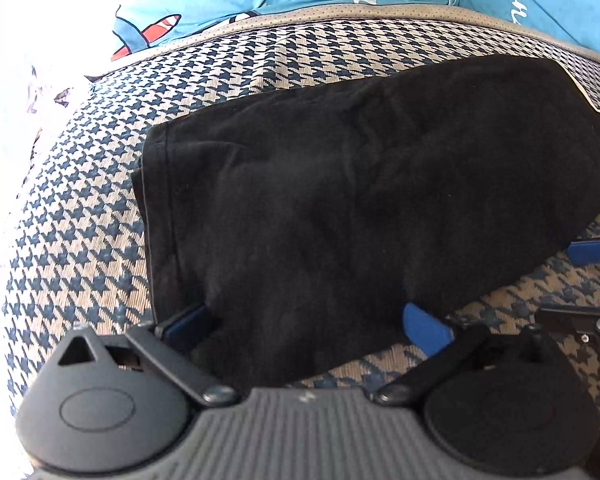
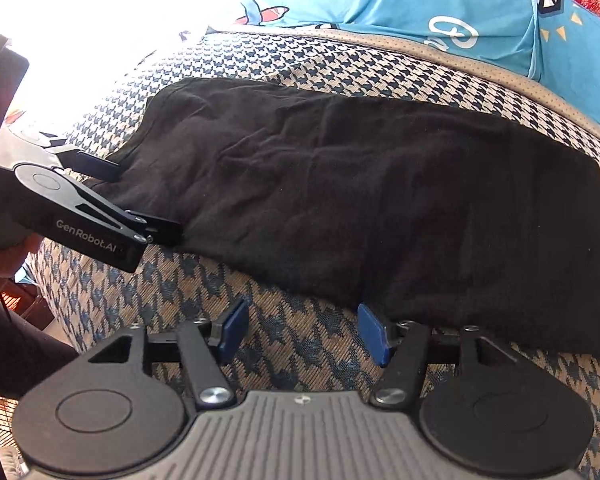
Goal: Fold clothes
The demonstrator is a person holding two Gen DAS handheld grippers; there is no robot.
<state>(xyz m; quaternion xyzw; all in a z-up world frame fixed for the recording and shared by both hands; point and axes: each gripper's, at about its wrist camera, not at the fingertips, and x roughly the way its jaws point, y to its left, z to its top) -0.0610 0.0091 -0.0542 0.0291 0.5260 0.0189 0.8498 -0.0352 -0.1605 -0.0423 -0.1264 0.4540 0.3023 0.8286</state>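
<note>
The black garment [image 1: 360,184] is showing as soft, matt knitted cloth with fine wrinkles and a stitched hem, and it is lying on a coarse woven cover [image 1: 80,248] with a houndstooth pattern, edged by a dotted grey trim. Behind it, the blue printed fabric [image 2: 440,4] is looking smooth and thin. The left gripper [image 1: 312,316] and the right gripper [image 2: 300,332] are showing matt black plastic bodies, ribbed grey housings, shiny metal screws and blue, rubber-like pads [image 2: 232,330].
</note>
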